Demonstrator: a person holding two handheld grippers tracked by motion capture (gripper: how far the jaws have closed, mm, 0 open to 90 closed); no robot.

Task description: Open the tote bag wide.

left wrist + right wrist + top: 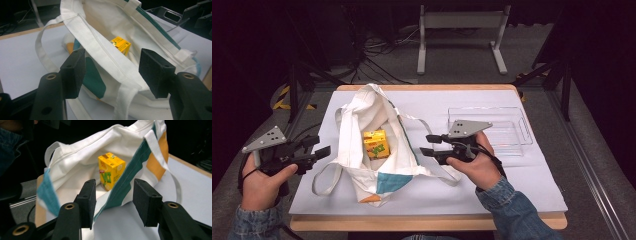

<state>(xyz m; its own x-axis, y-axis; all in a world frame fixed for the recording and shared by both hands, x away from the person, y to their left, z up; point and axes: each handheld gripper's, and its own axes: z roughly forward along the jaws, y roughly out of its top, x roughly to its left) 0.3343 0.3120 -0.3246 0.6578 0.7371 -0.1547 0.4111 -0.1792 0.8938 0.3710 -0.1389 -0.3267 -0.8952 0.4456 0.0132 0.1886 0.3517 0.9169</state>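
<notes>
The yellow carton [376, 143] inside the tote bag [362, 125] is seen whole between the parted, empty jaws of the right gripper [113, 197], half hidden from the equally open left gripper [112, 72].

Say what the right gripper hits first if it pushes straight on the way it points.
Probably the near rim of the tote bag: the right gripper has open jaws aimed at that teal-edged side. The yellow carton lies farther in, though depth is unclear.
</notes>
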